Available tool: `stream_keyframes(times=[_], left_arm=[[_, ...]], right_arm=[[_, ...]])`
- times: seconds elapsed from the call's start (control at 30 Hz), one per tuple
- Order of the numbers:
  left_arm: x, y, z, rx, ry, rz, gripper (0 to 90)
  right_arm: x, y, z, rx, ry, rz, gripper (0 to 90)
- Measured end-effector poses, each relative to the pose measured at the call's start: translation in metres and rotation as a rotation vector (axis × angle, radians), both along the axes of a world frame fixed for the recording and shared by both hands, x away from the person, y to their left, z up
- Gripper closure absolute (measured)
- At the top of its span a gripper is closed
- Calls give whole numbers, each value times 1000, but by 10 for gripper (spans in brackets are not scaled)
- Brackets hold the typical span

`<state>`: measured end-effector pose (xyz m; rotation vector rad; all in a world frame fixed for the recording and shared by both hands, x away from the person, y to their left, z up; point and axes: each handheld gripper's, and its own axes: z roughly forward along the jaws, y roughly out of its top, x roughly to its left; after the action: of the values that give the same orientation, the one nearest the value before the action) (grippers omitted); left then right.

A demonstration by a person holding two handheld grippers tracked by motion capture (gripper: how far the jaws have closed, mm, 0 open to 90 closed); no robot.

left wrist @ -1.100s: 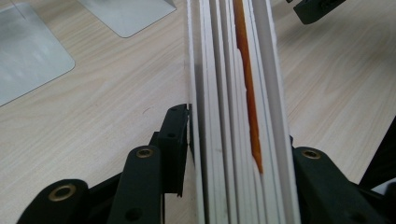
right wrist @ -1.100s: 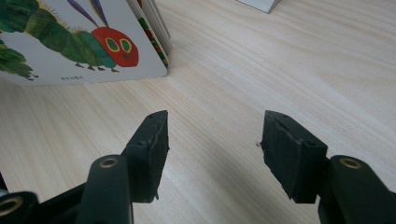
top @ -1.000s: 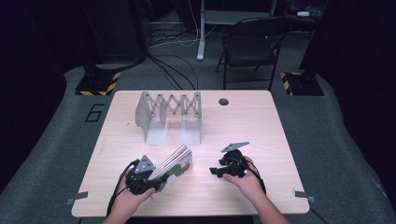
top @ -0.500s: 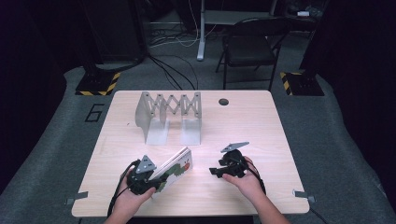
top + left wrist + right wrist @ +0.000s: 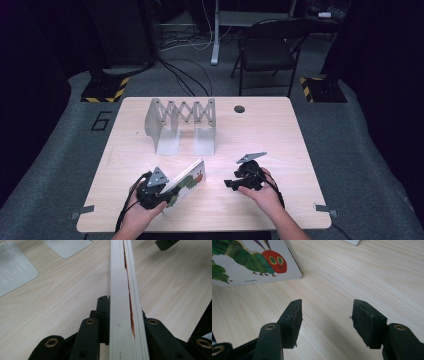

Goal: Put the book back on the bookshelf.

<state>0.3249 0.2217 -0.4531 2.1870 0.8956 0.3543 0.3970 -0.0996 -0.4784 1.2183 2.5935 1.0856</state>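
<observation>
A: Where is the book [image 5: 187,181] now?
B: It is near the front edge of the tabletop [image 5: 280,135], a bit left of the middle. It stands on one edge and leans, with the caterpillar cover facing to the right side.
A: And the left tool [image 5: 126,322]?
B: Its jaws have just been closing, and now they press on the book from both sides. In the left gripper view the stack of thick pages runs straight up between the two black jaws.
A: What about the right tool [image 5: 325,320]?
B: It is half open and holds nothing; between its pads I see only bare wood. It sits low over the tabletop near the front edge, right of the middle, apart from the book and pointing toward it.
A: Is there something else?
B: A metal rack [image 5: 181,122] stands toward the back edge, well apart from the book.
</observation>
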Motion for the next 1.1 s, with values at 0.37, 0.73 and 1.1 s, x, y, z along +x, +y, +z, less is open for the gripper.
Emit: stream_keyframes(times=[0.37,0.73,1.1], left_arm=[[-3,-2,1,27,-17,-15,758],[-3,1,3,14,-11,-16,759],[-1,5,8,11,-15,-3,759]], right_arm=[[0,0,0,1,8,-2,412],[0,-2,0,4,-6,1,412],[1,-2,0,3,-6,0,412]])
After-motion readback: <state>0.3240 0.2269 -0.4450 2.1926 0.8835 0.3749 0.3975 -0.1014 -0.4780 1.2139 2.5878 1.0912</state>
